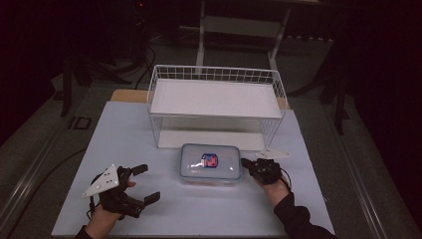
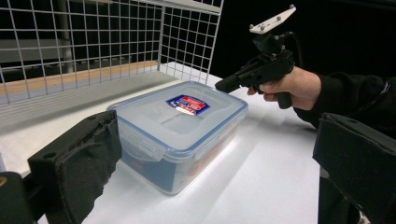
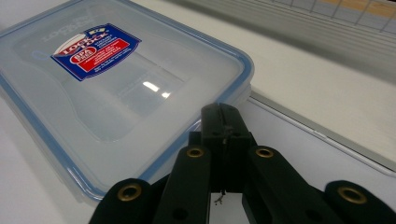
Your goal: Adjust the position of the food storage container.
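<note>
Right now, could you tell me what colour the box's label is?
Blue and red with white print, clearest in the right gripper view: label.

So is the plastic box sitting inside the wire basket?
No, the plastic box sits on the white table in front of the wire basket.

Dim room, grey floor (image 1: 45,129)

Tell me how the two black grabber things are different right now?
The left gripper has its jaws spread wide apart; the right gripper has its jaws pressed shut. The left gripper sits away from the plastic box; the right gripper's tip is at the box's edge. Both are black, hand-held, and hold nothing.
</note>
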`<state>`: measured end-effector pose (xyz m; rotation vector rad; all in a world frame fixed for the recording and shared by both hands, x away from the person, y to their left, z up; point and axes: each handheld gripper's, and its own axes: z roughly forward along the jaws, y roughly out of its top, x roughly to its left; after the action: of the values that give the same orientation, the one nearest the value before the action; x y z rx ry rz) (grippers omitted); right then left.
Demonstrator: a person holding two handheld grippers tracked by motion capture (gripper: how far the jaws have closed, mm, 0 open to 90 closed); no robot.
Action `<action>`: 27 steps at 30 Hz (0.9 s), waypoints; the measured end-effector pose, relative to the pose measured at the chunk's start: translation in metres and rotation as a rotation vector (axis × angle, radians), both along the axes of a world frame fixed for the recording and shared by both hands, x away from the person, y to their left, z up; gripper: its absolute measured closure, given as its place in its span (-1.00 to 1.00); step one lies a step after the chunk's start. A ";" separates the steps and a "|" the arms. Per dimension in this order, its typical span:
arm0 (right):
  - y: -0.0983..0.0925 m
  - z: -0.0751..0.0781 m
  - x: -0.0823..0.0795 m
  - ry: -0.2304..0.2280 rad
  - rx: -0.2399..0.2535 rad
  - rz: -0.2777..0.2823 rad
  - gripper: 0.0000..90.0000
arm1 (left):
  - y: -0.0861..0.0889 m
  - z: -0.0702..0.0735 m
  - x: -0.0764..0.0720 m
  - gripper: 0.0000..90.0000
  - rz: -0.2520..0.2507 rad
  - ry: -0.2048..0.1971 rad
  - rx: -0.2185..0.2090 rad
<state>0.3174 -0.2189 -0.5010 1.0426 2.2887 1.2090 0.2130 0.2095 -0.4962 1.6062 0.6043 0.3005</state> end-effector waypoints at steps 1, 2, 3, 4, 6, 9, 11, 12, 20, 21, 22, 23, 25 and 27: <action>0.002 0.000 0.000 0.000 -0.001 0.003 1.00 | 0.000 0.000 0.000 -0.98 -0.002 0.002 -0.002; 0.003 0.000 0.000 -0.004 -0.002 0.006 1.00 | 0.000 0.000 0.000 -0.98 -0.002 0.004 0.000; 0.004 -0.001 -0.001 -0.007 -0.002 0.005 1.00 | 0.000 0.000 0.000 -0.98 -0.002 0.004 0.002; 0.006 -0.001 0.000 -0.008 0.001 0.006 1.00 | -0.001 0.000 0.000 -0.98 -0.004 0.005 0.001; 0.009 -0.001 0.001 -0.006 0.007 0.013 1.00 | -0.001 0.000 0.000 -0.98 -0.005 0.002 0.004; 0.013 -0.002 0.002 -0.008 0.008 0.022 1.00 | -0.002 -0.001 0.000 -0.98 -0.007 0.003 0.004; 0.015 -0.002 0.004 -0.008 0.007 0.029 1.00 | -0.002 -0.001 0.000 -0.98 -0.007 0.005 0.006; 0.015 -0.001 0.004 -0.012 0.001 0.030 1.00 | -0.002 -0.001 0.000 -0.98 -0.006 0.006 0.007; 0.007 0.011 -0.006 -0.054 0.059 0.057 0.71 | -0.002 0.003 -0.001 -0.98 0.055 -0.008 0.023; 0.005 0.014 -0.009 -0.063 0.065 0.065 0.67 | -0.003 0.005 -0.001 -0.98 0.061 -0.007 0.028; 0.003 0.017 -0.012 -0.075 0.073 0.068 0.56 | -0.004 0.006 -0.001 -0.98 0.066 -0.006 0.035; 0.001 0.019 -0.014 -0.081 0.083 0.069 0.45 | -0.006 0.008 -0.001 -0.98 0.074 -0.014 0.041; -0.004 0.024 -0.019 -0.103 0.108 0.050 0.19 | -0.007 0.009 0.000 -0.98 0.078 -0.015 0.051; -0.007 0.030 -0.023 -0.117 0.150 0.046 -0.27 | -0.011 0.015 0.003 -0.98 0.087 -0.013 0.057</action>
<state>0.2939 -0.2262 -0.4712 0.9464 2.1719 1.4397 0.2161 0.1984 -0.4811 1.6335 0.6619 0.3957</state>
